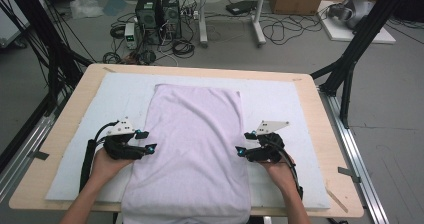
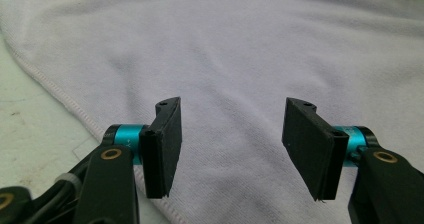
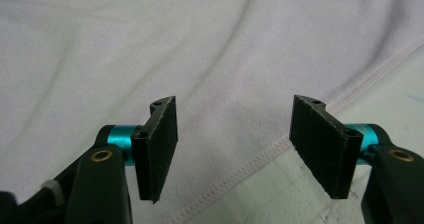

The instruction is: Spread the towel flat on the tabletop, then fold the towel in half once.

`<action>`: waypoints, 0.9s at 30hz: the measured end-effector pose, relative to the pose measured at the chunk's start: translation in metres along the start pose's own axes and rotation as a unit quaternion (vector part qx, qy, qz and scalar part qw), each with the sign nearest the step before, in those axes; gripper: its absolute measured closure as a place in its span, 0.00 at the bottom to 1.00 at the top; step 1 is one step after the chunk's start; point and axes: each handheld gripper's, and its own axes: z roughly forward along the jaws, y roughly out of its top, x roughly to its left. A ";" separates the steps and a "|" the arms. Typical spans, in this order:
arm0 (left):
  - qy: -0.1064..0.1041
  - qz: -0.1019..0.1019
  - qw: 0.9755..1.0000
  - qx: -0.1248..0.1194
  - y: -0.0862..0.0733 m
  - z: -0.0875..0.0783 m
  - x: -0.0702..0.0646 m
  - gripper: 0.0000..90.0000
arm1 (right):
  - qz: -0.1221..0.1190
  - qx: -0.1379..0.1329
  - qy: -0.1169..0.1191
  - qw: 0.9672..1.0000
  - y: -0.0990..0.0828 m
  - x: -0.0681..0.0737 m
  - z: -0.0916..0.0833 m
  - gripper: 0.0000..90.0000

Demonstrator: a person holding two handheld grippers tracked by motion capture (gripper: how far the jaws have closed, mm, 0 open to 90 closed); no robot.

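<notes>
towel (image 1: 192,149): one, pale lilac, folded into a long strip that runs down the middle of the white mat (image 1: 280,101) on the table (image 1: 90,76), near end hanging over the table's front edge. looks like a fold job with both long sides already brought in, my read only.

two tools, one per hand. left tool (image 1: 147,140) sits at the towel's left long edge, right tool (image 1: 243,143) at the right long edge, roughly level with each other and pointing inward. symmetric placement makes sense: grabbing both edges at matching points would keep the next fold square.

left gripper view: left tool (image 2: 231,145) has its jaws standing apart, nothing pinched, towel (image 2: 240,59) lying flat beyond them with its hemmed edge running past the left jaw. right gripper view: right tool (image 3: 234,145) also has its jaws spread, empty, hem of the towel (image 3: 150,49) crossing under the gap and mat showing at lower right.

so neither tool has hold of cloth. cannot tell if the pads brush the fabric.

count: 1 towel, 1 mat, 2 tools, 2 hands.
</notes>
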 end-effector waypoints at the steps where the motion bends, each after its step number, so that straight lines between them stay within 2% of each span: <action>1: -0.002 0.002 1.000 0.001 0.000 0.000 0.000 0.46 | -0.002 -0.004 -0.002 1.000 0.000 0.000 0.000 0.38; 9: -0.004 0.001 1.000 -0.009 0.000 -0.002 0.000 0.46 | -0.004 -0.009 0.005 1.000 0.001 -0.001 0.001 0.38; 16: -0.003 0.003 1.000 -0.008 0.000 -0.002 0.002 0.46 | -0.003 -0.006 0.011 1.000 0.000 0.000 0.002 0.37; 27: -0.002 0.003 1.000 -0.010 0.001 -0.004 0.005 0.46 | -0.005 -0.004 0.006 1.000 0.001 0.001 0.002 0.37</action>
